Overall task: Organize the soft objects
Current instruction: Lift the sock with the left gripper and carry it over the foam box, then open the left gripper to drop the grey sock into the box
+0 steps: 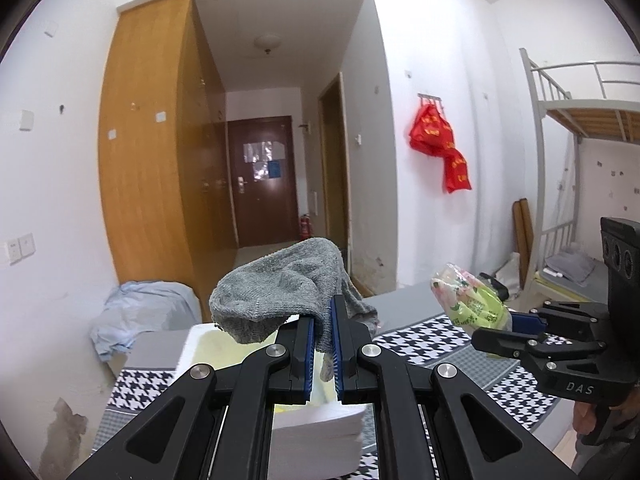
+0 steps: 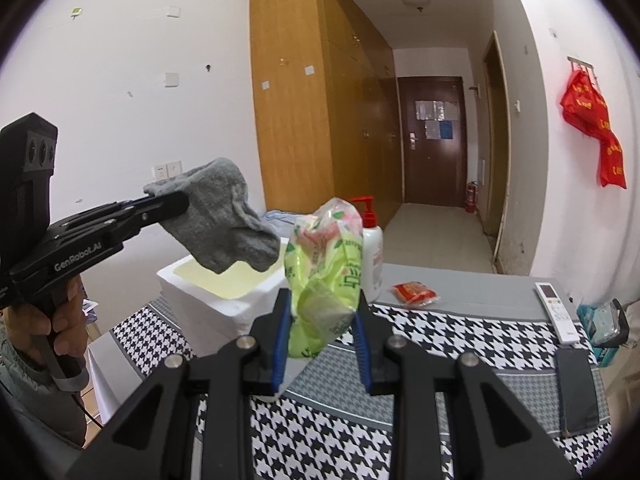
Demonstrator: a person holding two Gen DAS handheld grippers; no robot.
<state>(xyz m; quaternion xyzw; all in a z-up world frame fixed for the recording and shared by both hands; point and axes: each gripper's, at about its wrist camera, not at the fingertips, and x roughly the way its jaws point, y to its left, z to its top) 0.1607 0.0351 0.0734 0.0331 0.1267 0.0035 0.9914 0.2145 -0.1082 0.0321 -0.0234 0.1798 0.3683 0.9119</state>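
My left gripper (image 1: 322, 320) is shut on a grey knitted sock (image 1: 280, 296), which droops over its fingertips above a white foam box (image 1: 188, 350). From the right wrist view the same sock (image 2: 224, 216) hangs from the left gripper (image 2: 176, 202) over the foam box (image 2: 208, 300), whose inside is pale yellow. My right gripper (image 2: 320, 320) is shut on a soft green and pink tissue pack (image 2: 324, 276), held in the air above the houndstooth table cloth (image 2: 460, 332). The left wrist view shows that pack (image 1: 468, 300) at the right gripper's tip (image 1: 516, 322).
A white pump bottle (image 2: 372, 256) with a red top stands behind the pack. A red snack packet (image 2: 414, 293), a white remote (image 2: 558, 312) and a dark phone (image 2: 578, 390) lie on the cloth. A hand (image 2: 60, 320) holds the left gripper's handle.
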